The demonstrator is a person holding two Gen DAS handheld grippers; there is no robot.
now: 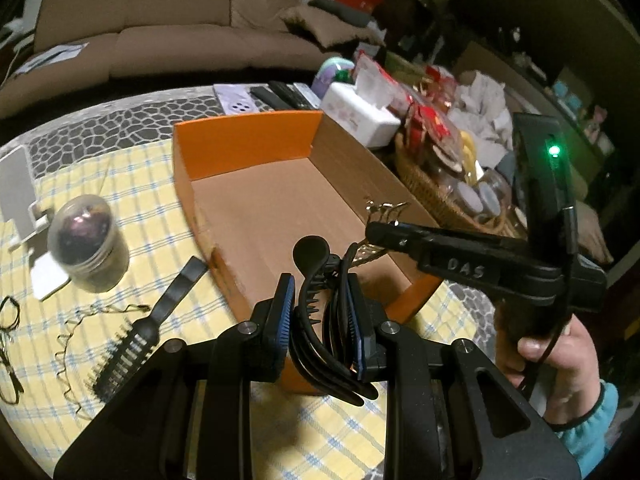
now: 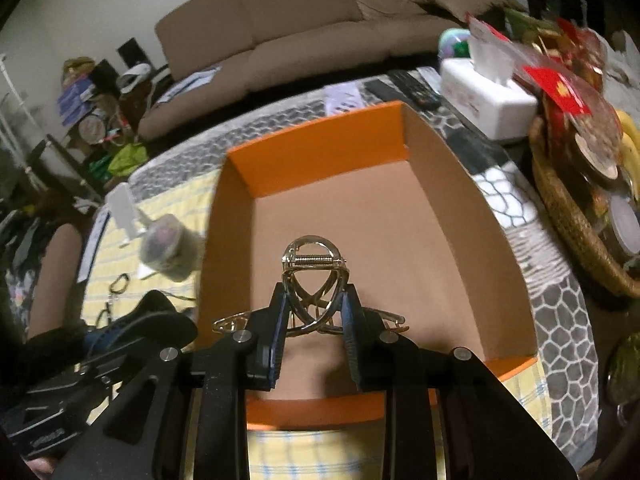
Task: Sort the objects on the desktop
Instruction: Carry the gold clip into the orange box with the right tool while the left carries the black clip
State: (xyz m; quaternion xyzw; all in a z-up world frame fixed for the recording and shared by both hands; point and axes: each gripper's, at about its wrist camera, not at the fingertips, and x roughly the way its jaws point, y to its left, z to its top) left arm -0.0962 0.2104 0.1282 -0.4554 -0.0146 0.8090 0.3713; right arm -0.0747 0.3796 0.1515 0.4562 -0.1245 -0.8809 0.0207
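An orange cardboard box (image 1: 244, 140) with a bare brown floor stands on the table; it also shows in the right wrist view (image 2: 320, 140). My left gripper (image 1: 322, 320) is shut on a black hair claw clip (image 1: 316, 280) and holds it above the box's near wall. My right gripper (image 2: 314, 332) is shut on a gold metal hair claw clip (image 2: 314, 268) and holds it over the near part of the box. The right gripper also shows in the left wrist view (image 1: 374, 224), with the gold clip (image 1: 384, 206) at its tip.
A black hairbrush (image 1: 148, 320), a thin chain (image 1: 80, 328), black hair ties (image 1: 10, 320) and a domed jar (image 1: 86, 244) lie left of the box on the yellow checked cloth. A white tissue box (image 1: 360, 112), remotes (image 1: 284, 94) and a wicker basket (image 1: 436, 192) stand to the right.
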